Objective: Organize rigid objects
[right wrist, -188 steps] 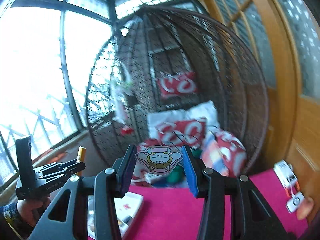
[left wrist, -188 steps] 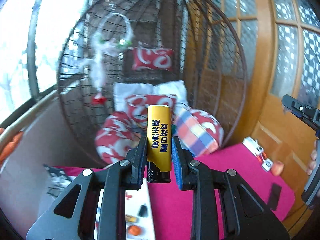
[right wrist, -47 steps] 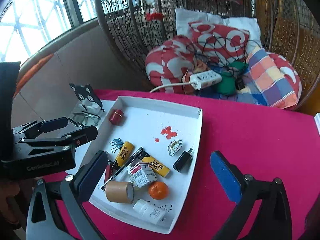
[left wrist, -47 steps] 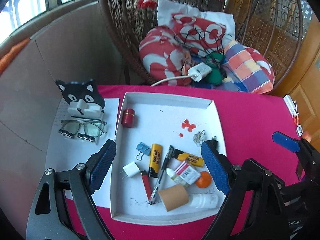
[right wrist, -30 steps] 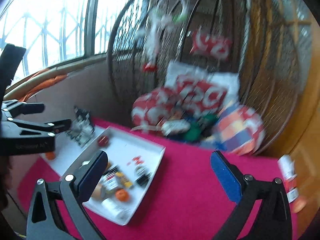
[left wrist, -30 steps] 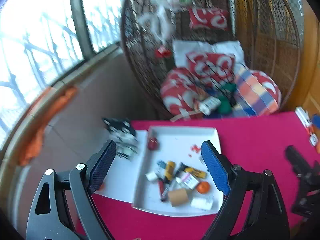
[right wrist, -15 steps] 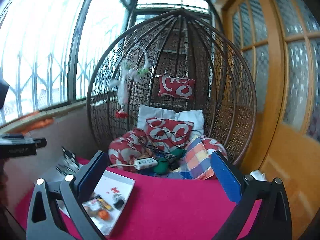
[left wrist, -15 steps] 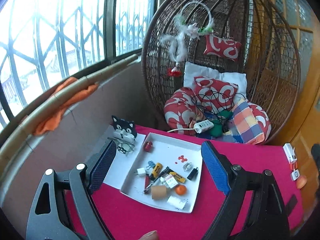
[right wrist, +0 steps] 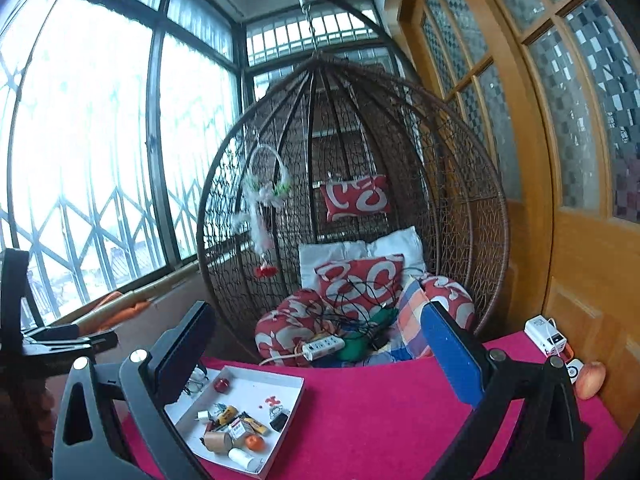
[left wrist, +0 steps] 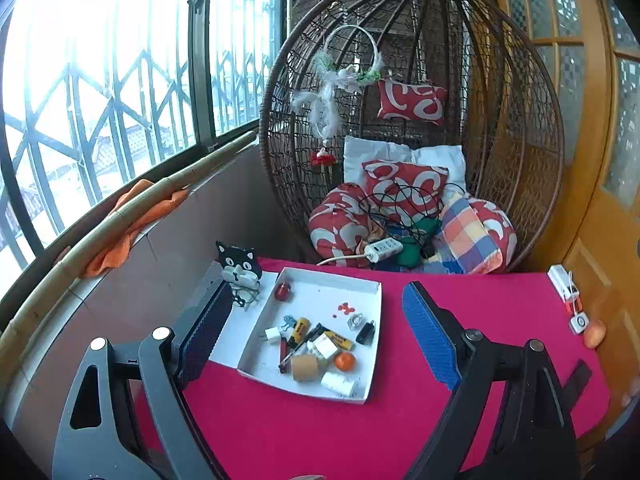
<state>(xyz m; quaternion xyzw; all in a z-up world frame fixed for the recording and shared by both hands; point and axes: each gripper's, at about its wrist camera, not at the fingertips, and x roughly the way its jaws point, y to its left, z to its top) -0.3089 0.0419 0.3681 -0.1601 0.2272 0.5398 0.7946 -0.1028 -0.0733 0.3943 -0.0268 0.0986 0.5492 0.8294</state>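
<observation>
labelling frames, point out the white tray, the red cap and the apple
white tray (left wrist: 370,364), left wrist view, right wall
red cap (left wrist: 282,291), left wrist view, its side
apple (right wrist: 589,380), right wrist view, middle of skin

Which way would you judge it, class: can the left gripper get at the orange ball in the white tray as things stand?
Probably yes. The left gripper is open and empty above the white tray, which has no lid. The orange ball lies exposed, though a cardboard roll and small boxes crowd it.

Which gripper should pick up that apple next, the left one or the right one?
Probably the right gripper. It is open and empty, and the apple sits at the table's right edge, on its side. The left gripper, also open, hangs over the white tray, farther away.
</observation>
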